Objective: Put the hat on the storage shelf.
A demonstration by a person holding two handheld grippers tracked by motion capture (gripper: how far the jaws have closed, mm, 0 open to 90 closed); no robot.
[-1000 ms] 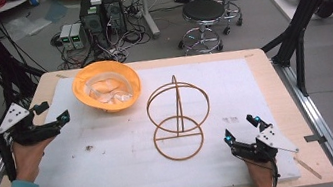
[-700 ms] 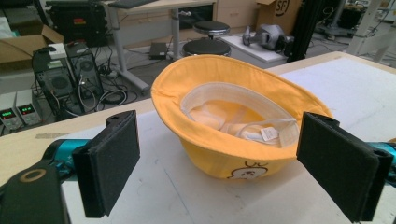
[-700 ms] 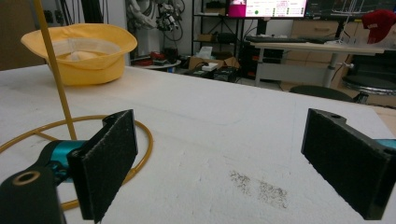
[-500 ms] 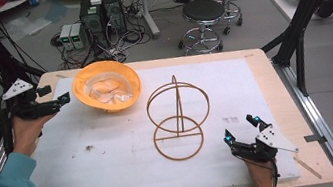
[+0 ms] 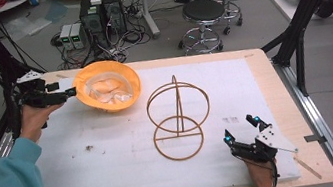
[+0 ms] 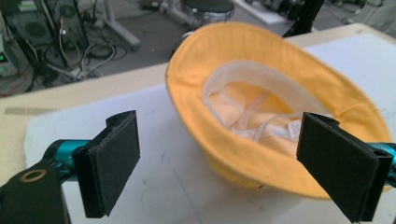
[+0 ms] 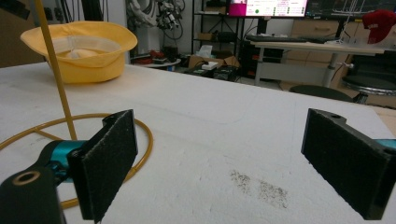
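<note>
The yellow hat (image 5: pixel 107 85) looks soft and light, so the left gripper (image 5: pixel 67 93), fingers wide open and empty, should pinch its brim at nine o'clock.

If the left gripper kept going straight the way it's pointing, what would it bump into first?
Most likely the brim of the upside-down yellow fabric bucket hat. The left gripper, open, points right at it over the white foam mat, with nothing between. How close they are is hard to judge.
</note>
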